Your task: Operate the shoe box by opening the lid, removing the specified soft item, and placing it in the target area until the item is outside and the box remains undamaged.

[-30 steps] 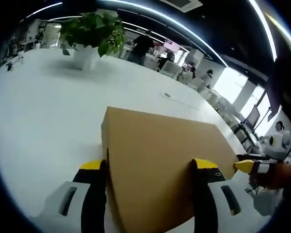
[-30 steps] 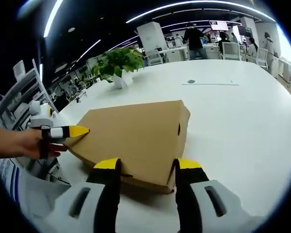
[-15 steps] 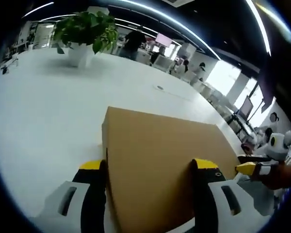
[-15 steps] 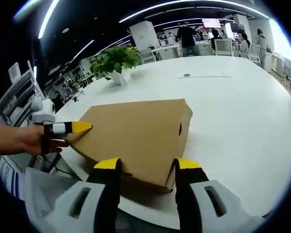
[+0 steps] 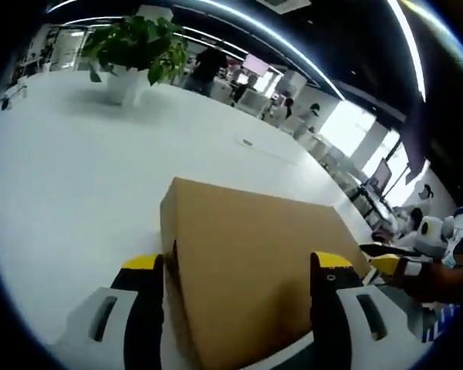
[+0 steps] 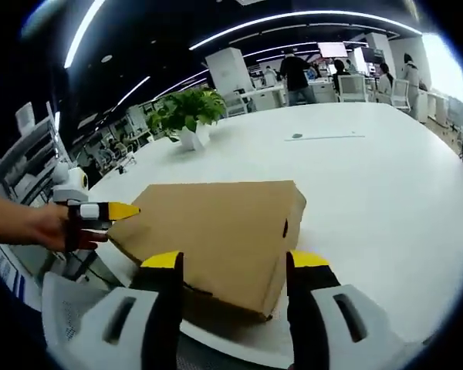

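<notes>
A closed brown cardboard shoe box (image 5: 251,270) lies on the white table (image 5: 62,162), close to its near edge. My left gripper (image 5: 235,266) is open, its yellow-tipped jaws spread over one end of the box. The right gripper (image 6: 230,262) is open too, and the near corner of the box (image 6: 224,231) sits between its jaws. In the right gripper view the left gripper (image 6: 112,210), held by a hand, touches the box's far left corner. In the left gripper view the right gripper (image 5: 386,266) is at the far right corner. The lid is down, so what is inside is hidden.
A potted green plant (image 6: 187,116) in a white pot stands further back on the table (image 6: 386,177). A small white robot figure (image 6: 68,181) is beside the table, near the hand. Chairs, desks and people are far behind. The table edge runs just below the box.
Both views have shifted slightly with the hands. The right gripper's jaws stand a little wider apart. The box has stayed where it was, lid closed.
</notes>
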Demonstrator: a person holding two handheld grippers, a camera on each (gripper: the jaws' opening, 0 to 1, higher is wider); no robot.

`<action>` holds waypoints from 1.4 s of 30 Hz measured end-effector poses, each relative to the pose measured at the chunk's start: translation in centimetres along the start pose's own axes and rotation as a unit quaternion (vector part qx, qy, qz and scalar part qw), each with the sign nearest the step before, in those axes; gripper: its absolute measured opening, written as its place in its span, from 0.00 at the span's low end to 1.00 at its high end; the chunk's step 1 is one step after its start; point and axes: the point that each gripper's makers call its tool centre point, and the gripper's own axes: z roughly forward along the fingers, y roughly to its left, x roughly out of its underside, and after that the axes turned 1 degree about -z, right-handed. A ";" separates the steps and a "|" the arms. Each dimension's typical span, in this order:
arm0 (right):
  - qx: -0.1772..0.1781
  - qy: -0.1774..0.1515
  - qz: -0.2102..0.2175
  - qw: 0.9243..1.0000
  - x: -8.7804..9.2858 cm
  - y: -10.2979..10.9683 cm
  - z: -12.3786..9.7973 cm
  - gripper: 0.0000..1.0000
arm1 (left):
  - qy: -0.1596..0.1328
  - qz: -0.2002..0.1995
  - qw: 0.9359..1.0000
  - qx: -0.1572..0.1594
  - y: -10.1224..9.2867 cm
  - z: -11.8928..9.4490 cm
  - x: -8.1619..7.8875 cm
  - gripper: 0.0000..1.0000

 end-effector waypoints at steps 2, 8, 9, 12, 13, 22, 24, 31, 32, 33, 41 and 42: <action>-0.025 0.010 -0.042 0.999 0.1 0.3 -0.3 0.51 | 0.007 0.051 0.998 0.021 -1.0 -1.3 0.3 0.79; -0.082 0.054 -0.144 0.985 2.5 0.4 -1.0 0.50 | 0.064 0.223 0.972 0.029 -1.7 -3.9 4.0 0.72; -0.083 0.059 -0.143 0.984 2.9 0.3 -0.9 0.50 | 0.072 0.227 0.971 0.021 -1.3 -4.1 4.5 0.69; -0.093 0.081 -0.172 0.977 4.5 -0.1 -0.4 0.48 | 0.093 0.224 0.970 0.002 -0.5 -4.1 5.8 0.63; -0.094 0.080 -0.172 0.977 4.6 -0.2 -0.2 0.47 | 0.104 0.221 0.970 -0.001 -0.2 -4.0 6.3 0.58; -0.090 0.085 -0.161 0.979 5.0 -0.3 0.4 0.39 | 0.115 0.211 0.971 -0.014 0.5 -3.8 6.2 0.47; -0.088 0.087 -0.163 0.979 4.9 -0.1 0.4 0.38 | 0.116 0.210 0.971 -0.012 0.3 -3.9 6.2 0.49; -0.077 0.092 -0.165 0.979 4.4 0.3 0.0 0.39 | 0.101 0.183 0.978 -0.012 -0.9 -4.1 6.0 0.60; -0.076 0.089 -0.166 0.979 4.2 0.4 -0.2 0.40 | 0.100 0.184 0.978 -0.012 -1.1 -4.2 5.9 0.61; -0.076 0.086 -0.166 0.979 4.0 0.5 -0.3 0.40 | 0.098 0.185 0.978 -0.012 -1.1 -4.3 5.8 0.61; -0.070 0.065 -0.169 0.981 2.4 0.9 -1.1 0.41 | 0.075 0.178 0.981 -0.011 -2.1 -5.4 4.0 0.60; -0.070 0.063 -0.171 0.981 2.2 1.0 -1.2 0.41 | 0.070 0.176 0.982 -0.011 -2.2 -5.5 3.8 0.60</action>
